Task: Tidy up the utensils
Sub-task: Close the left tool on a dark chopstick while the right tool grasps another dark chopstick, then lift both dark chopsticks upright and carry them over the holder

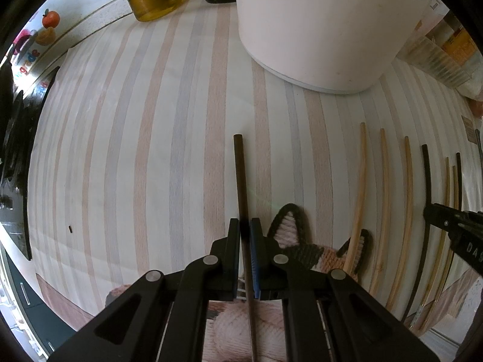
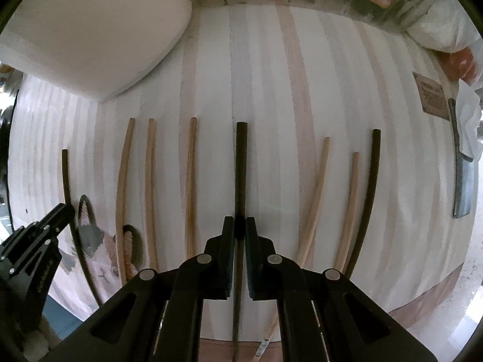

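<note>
I hold 2 grippers pointing straight down at a striped cloth (image 1: pixel 157 157) on a counter, and each one is pinching a dark chopstick. My left gripper (image 1: pixel 245 226) has its jaws pressed onto 1 dark chopstick (image 1: pixel 240 175), which runs away from me over bare cloth, near a knitted cat-shaped mat (image 1: pixel 291 229). My right gripper (image 2: pixel 240 226) is clamped the same way on a second dark chopstick (image 2: pixel 241 166), which sits in a row of loose sticks: 3 pale bamboo chopsticks (image 2: pixel 190 181) to its left, then 2 more pale ones (image 2: pixel 317 193) and a third dark chopstick (image 2: pixel 369 193) to its right. A large white container (image 1: pixel 317 30) stands at the far edge of the cloth. I judge the step to be pairing the 2 dark sticks I hold. To do it well I should keep both grips firm, bring the sticks parallel with their far tips level, and move the right one clear of its neighbours so nothing gets dragged out of line before I set the pair down together.
</note>
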Action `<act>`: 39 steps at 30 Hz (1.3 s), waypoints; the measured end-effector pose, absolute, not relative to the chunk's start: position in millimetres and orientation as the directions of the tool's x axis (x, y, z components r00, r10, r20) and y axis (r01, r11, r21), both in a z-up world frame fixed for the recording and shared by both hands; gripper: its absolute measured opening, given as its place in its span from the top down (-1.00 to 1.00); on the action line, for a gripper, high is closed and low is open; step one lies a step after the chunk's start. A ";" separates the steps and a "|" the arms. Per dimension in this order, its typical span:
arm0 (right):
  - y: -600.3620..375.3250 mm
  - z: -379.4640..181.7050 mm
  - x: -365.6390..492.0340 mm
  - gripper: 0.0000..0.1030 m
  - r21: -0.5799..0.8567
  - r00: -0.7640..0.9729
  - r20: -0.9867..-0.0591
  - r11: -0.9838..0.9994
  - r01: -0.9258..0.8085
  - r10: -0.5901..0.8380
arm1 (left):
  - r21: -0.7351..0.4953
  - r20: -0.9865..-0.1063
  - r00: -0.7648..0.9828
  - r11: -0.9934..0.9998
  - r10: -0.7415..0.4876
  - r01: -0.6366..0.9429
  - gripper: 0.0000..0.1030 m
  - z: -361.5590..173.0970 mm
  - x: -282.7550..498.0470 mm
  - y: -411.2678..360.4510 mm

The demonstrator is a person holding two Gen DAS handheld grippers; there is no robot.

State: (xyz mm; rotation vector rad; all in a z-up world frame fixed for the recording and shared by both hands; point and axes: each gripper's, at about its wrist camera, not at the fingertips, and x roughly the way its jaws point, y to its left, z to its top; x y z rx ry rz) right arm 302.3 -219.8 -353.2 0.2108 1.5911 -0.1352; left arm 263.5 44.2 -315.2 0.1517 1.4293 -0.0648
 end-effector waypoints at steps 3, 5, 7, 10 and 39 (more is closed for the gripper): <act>-212.3 -352.1 296.8 0.87 0.022 0.004 -1.000 0.979 0.201 0.022 | 0.063 -0.989 0.139 0.989 0.045 0.131 0.92 -315.7 263.7 44.5; -210.4 -350.8 294.4 0.88 0.027 0.027 -0.999 0.977 0.210 0.022 | 0.066 -0.989 0.140 0.989 0.047 0.129 0.92 -314.1 263.4 46.0; -211.3 -350.1 289.9 0.88 0.045 0.047 -0.998 0.973 0.226 0.035 | 0.062 -0.988 0.149 0.990 0.042 0.129 0.93 -309.8 262.1 48.0; -215.7 -344.5 282.9 0.88 0.084 0.083 -0.994 0.962 0.258 0.065 | 0.040 -0.986 0.167 0.991 0.018 0.130 0.93 -299.0 259.5 51.1; -241.8 -160.7 270.9 0.89 0.223 0.572 -0.817 0.953 0.206 0.067 | -0.049 -0.835 0.534 0.986 -0.129 0.162 0.94 -110.1 260.0 45.8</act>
